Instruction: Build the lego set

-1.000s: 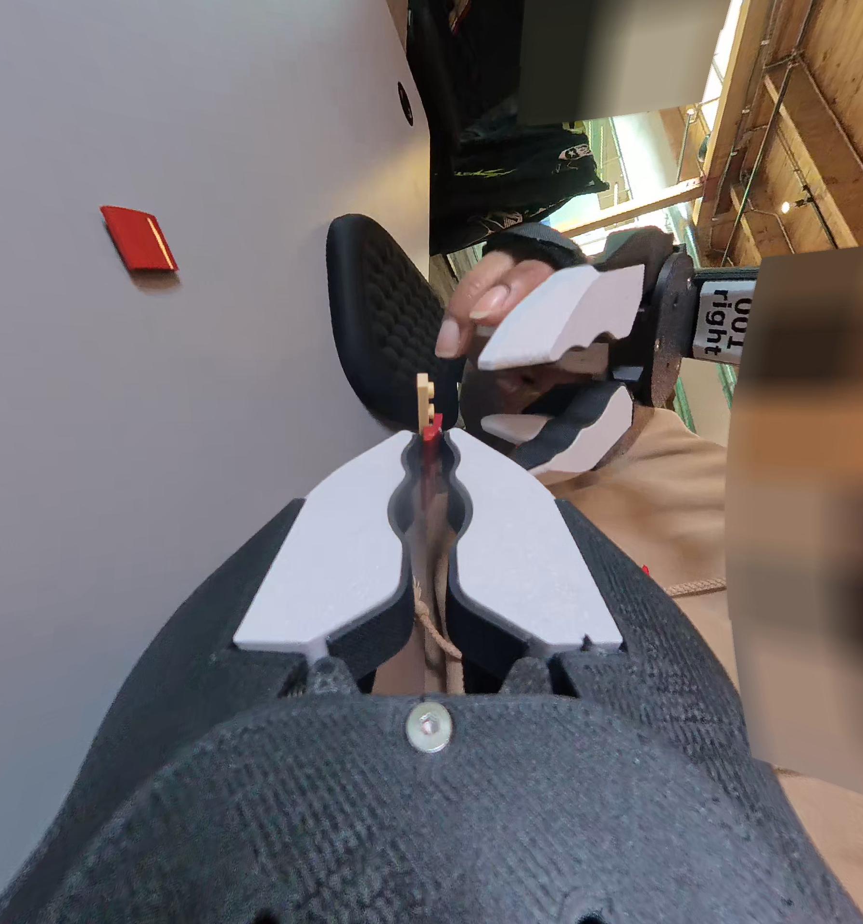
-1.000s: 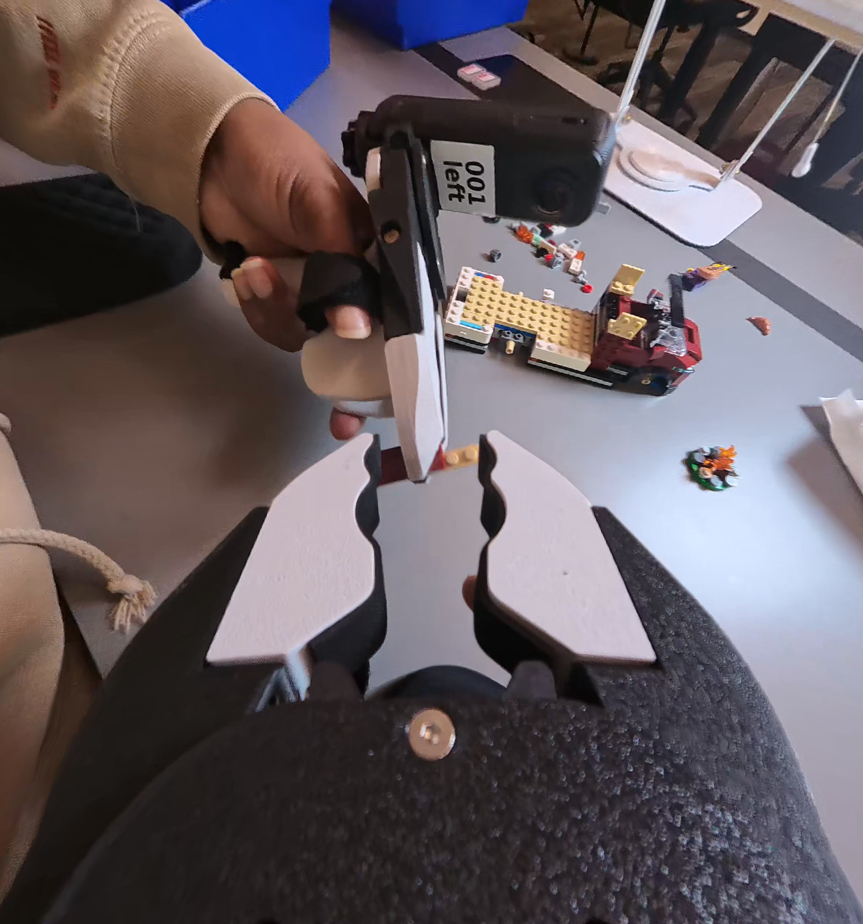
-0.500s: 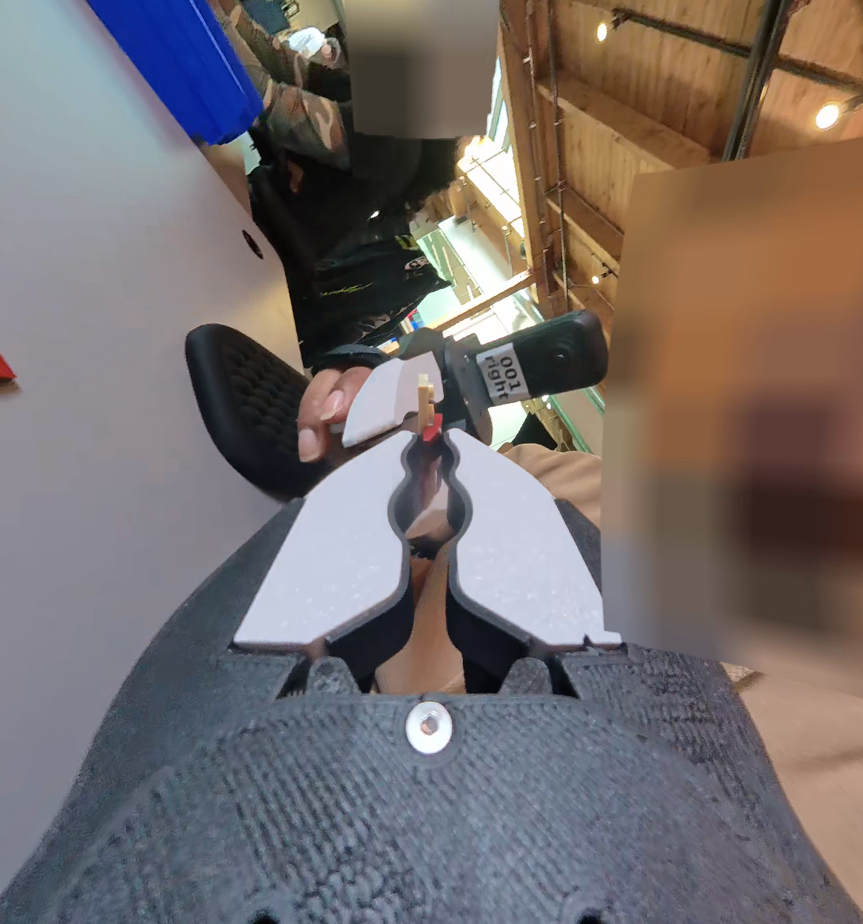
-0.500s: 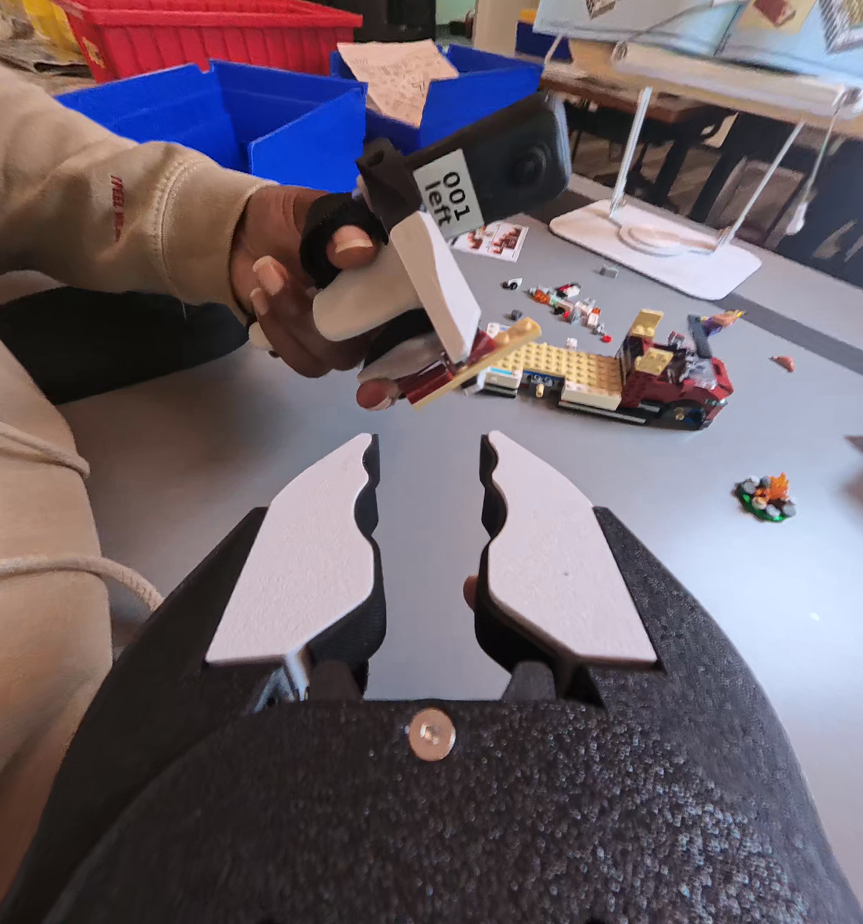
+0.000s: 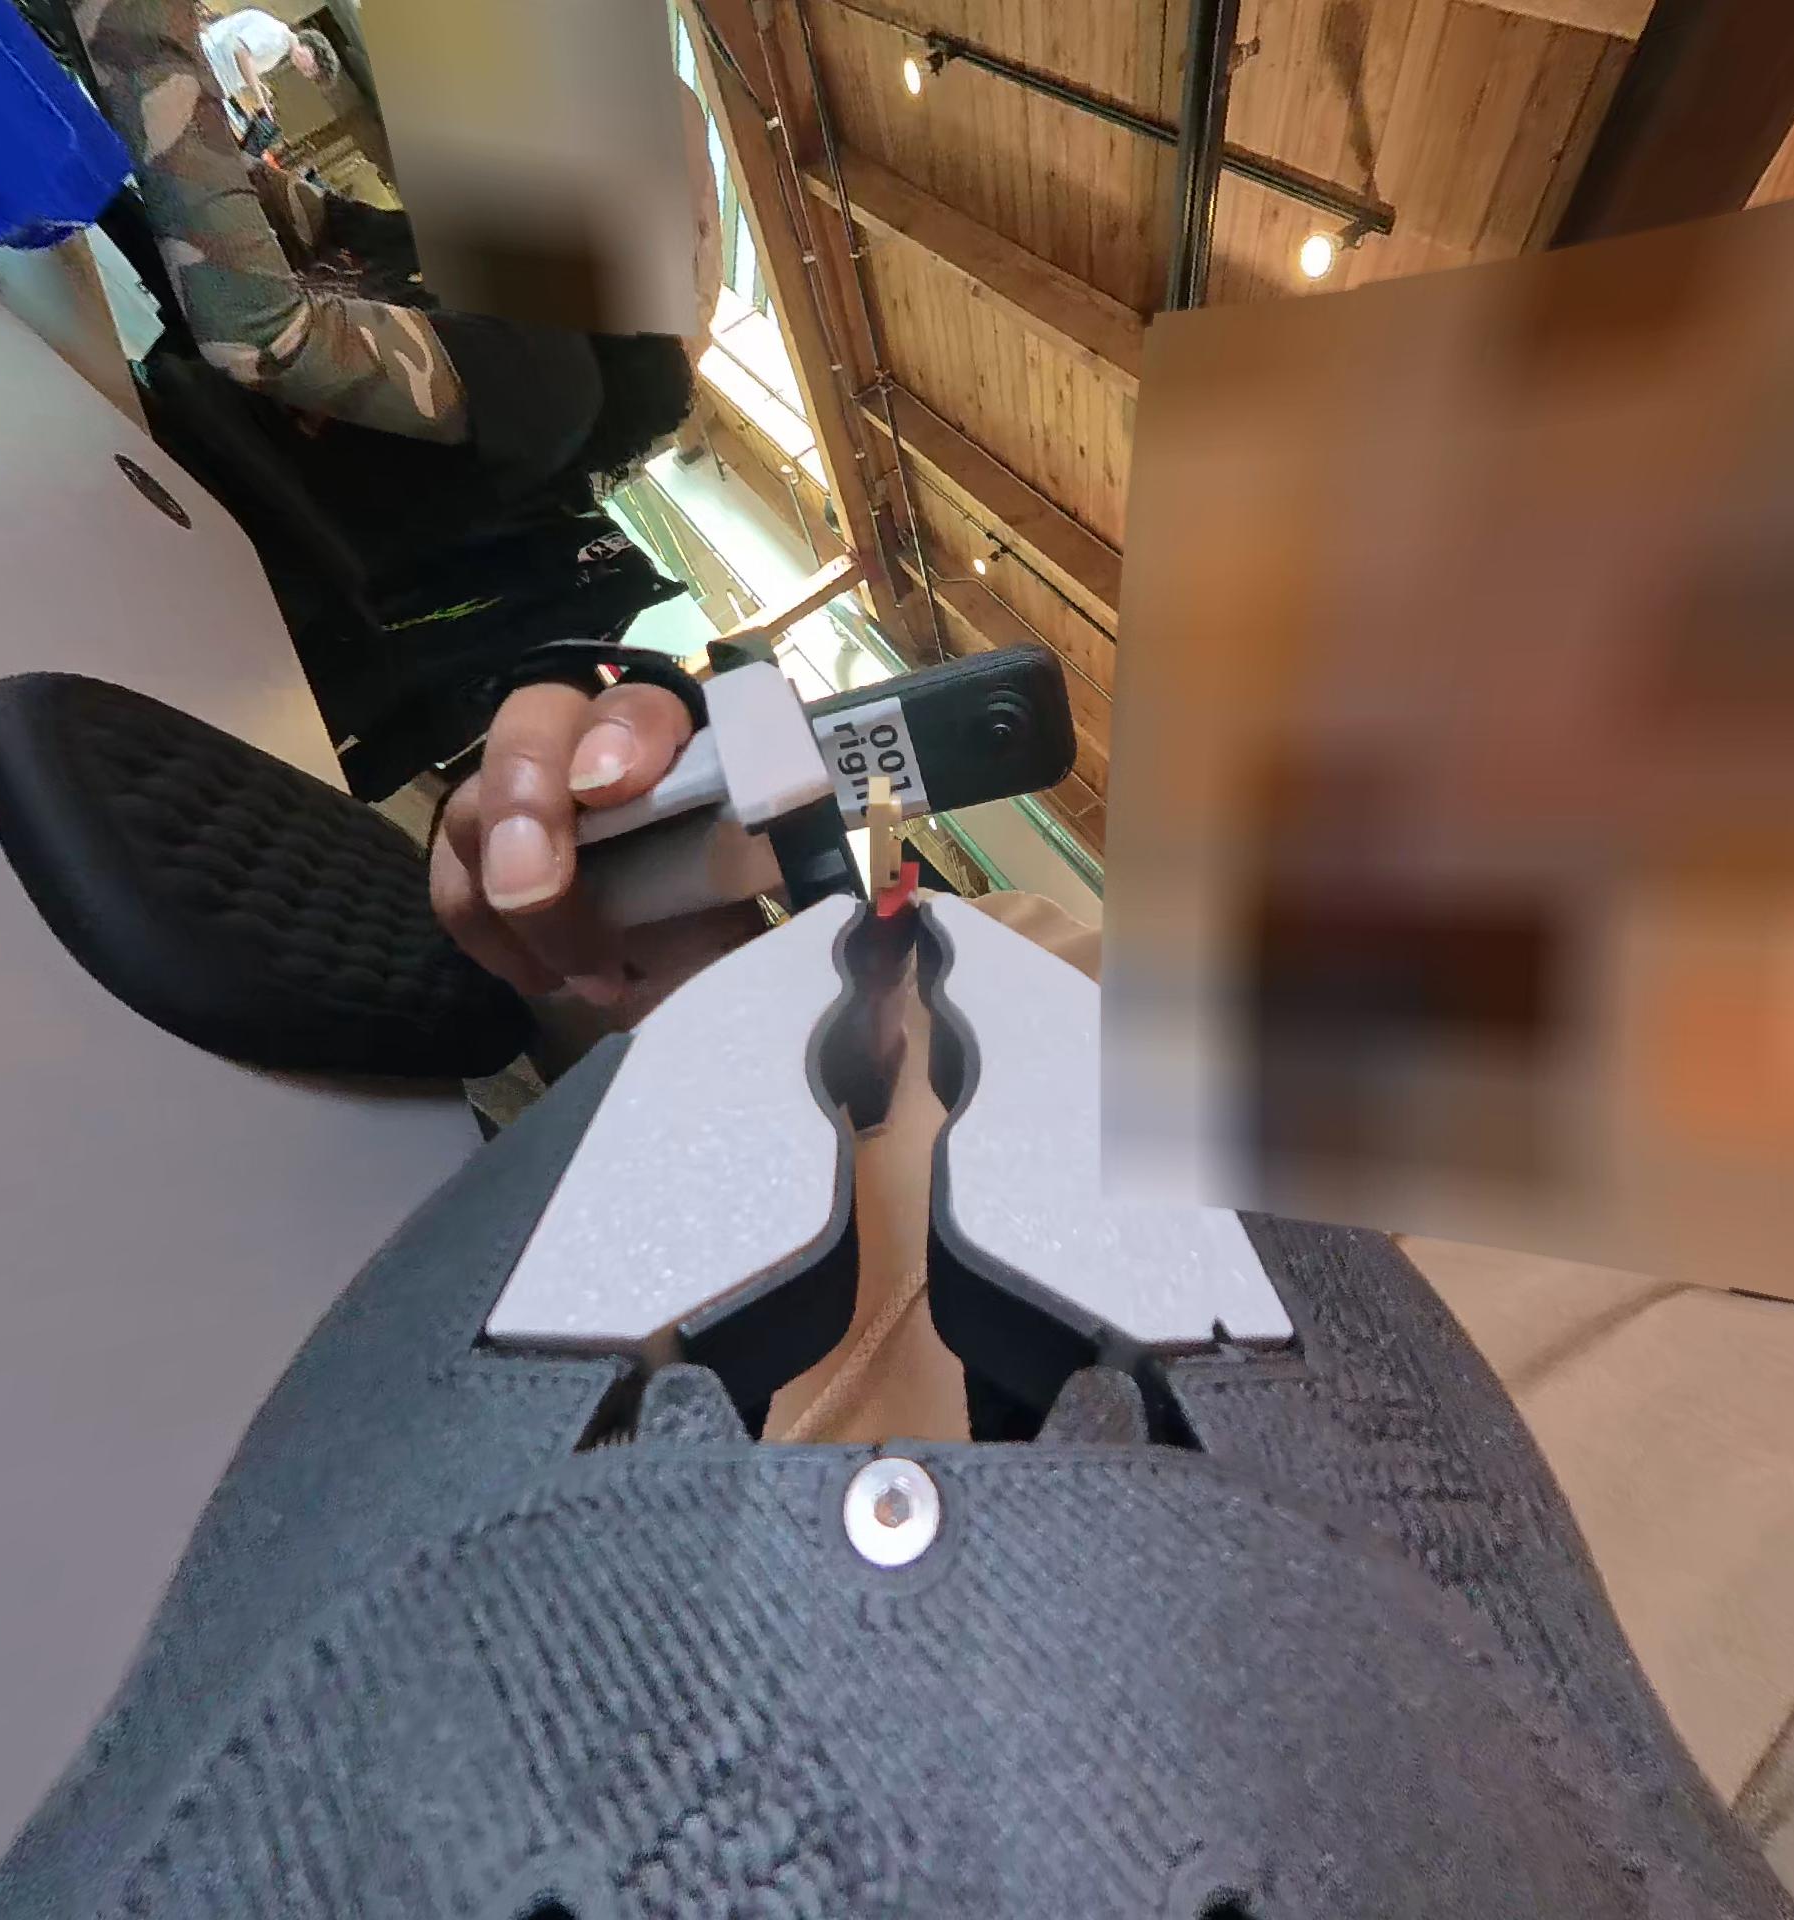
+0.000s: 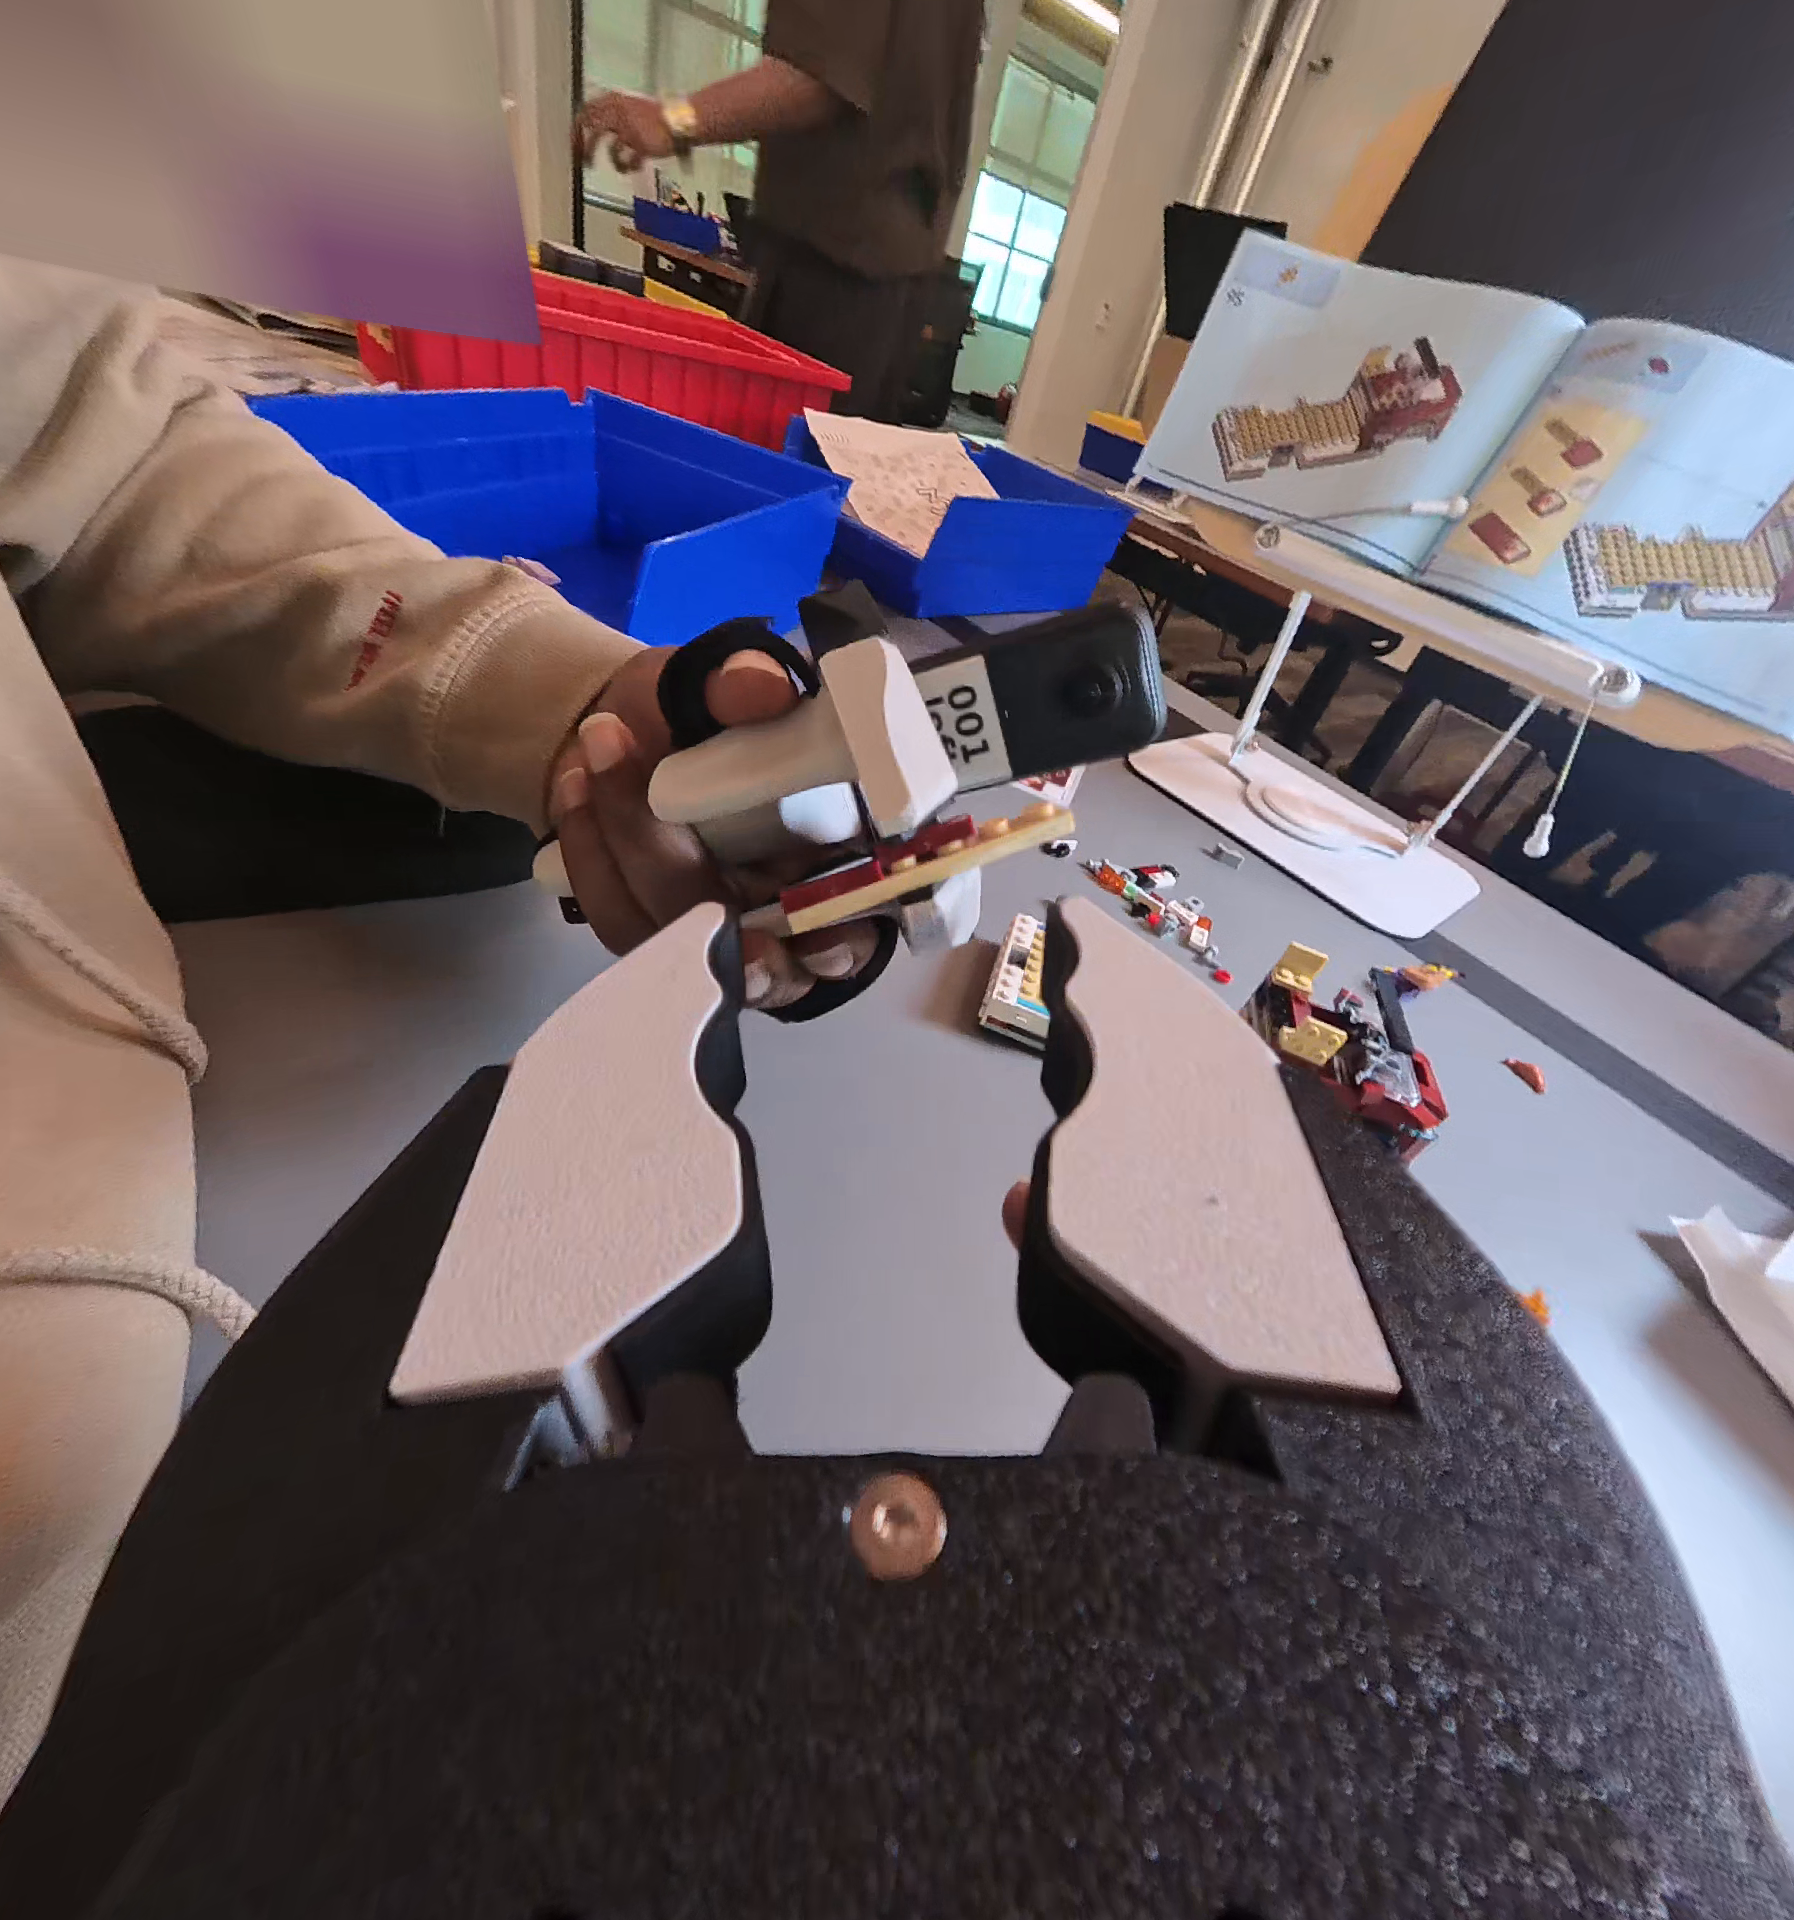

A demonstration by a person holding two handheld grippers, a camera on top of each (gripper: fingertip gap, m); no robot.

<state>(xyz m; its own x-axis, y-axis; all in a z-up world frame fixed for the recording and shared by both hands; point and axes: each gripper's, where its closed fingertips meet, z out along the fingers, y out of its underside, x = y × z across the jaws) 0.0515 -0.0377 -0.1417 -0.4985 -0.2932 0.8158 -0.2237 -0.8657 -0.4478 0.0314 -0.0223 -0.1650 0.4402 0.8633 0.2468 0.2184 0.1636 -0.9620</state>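
My left gripper (image 5: 888, 912) is shut on a small brick assembly, seen edge-on here as a tan plate (image 5: 880, 831) with a red part (image 5: 898, 899) at the fingertips. The right wrist view shows the same gripper (image 6: 914, 831) held in the air, pinching a tan plate with dark red bricks on top (image 6: 924, 862), lying nearly flat. My right gripper (image 6: 888, 914) is open and empty, just below and in front of that assembly, not touching it. It also shows in the left wrist view (image 5: 747, 821), held by a hand.
A part-built dark red and tan brick truck (image 6: 1340, 1039) and loose pieces (image 6: 1153, 894) lie on the grey table (image 6: 872, 1247). Blue bins (image 6: 581, 499), a red bin (image 6: 644, 353) and an open booklet on a stand (image 6: 1495, 468) are behind. White paper (image 6: 1786, 1309) lies at right. Both grippers' tips are close together, under 4 cm apart.
My right jaws have opened wider. My left gripper has risen and turned, so the held assembly went from edge-on between the right fingers to lying flat above them.
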